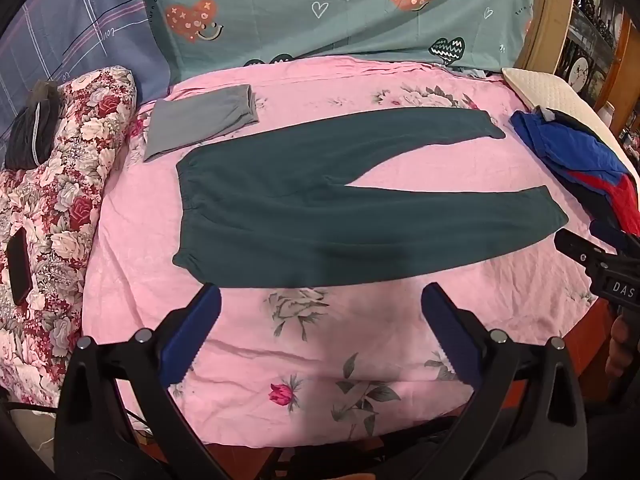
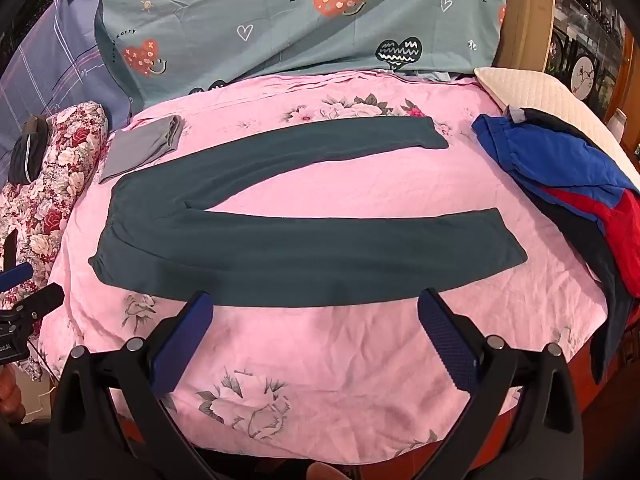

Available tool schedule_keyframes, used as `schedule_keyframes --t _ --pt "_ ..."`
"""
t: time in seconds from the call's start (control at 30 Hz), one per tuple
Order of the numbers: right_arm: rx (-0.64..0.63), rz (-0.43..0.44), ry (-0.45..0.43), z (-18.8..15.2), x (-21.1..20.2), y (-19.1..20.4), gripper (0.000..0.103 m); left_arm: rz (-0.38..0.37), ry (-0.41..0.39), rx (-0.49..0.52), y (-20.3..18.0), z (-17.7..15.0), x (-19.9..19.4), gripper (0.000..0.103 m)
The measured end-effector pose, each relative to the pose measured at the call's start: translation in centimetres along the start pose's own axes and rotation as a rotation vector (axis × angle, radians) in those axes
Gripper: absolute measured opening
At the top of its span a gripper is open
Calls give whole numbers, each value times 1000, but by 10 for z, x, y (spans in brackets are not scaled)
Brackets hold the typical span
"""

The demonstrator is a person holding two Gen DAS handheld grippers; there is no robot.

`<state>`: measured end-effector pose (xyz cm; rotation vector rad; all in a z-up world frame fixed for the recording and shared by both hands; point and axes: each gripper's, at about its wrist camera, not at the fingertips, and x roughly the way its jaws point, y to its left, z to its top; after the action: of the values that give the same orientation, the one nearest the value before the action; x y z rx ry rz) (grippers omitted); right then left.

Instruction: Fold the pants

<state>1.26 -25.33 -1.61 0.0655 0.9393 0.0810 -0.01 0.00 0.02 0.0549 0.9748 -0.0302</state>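
Dark green pants (image 1: 304,204) lie flat on the pink floral bedsheet (image 1: 340,340), waistband at the left, two legs spread apart toward the right. They also show in the right wrist view (image 2: 280,248). My left gripper (image 1: 320,300) is open and empty, hovering just in front of the near edge of the pants. My right gripper (image 2: 316,304) is open and empty, just in front of the near leg's edge. The right gripper also shows at the right edge of the left wrist view (image 1: 600,264).
A folded grey garment (image 1: 200,120) lies beyond the waistband. A blue, red and black pile of clothes (image 1: 580,168) sits at the right. A floral quilt (image 1: 60,200) with a dark phone (image 1: 18,272) lies at the left. Teal pillows (image 1: 340,12) stand behind.
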Motion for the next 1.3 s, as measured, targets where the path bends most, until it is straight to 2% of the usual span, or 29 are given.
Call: schedule_keyframes --t 0.4,0.53,1.3 --pt "-7 3 3 -1 2 1 102 8 -1 -6 -6 -9 4 101" --pt "-6 1 18 3 6 3 102 -6 15 -17 4 -1 5 101" --pt "-9 0 27 5 10 4 102 -16 28 -12 -1 4 10 101"
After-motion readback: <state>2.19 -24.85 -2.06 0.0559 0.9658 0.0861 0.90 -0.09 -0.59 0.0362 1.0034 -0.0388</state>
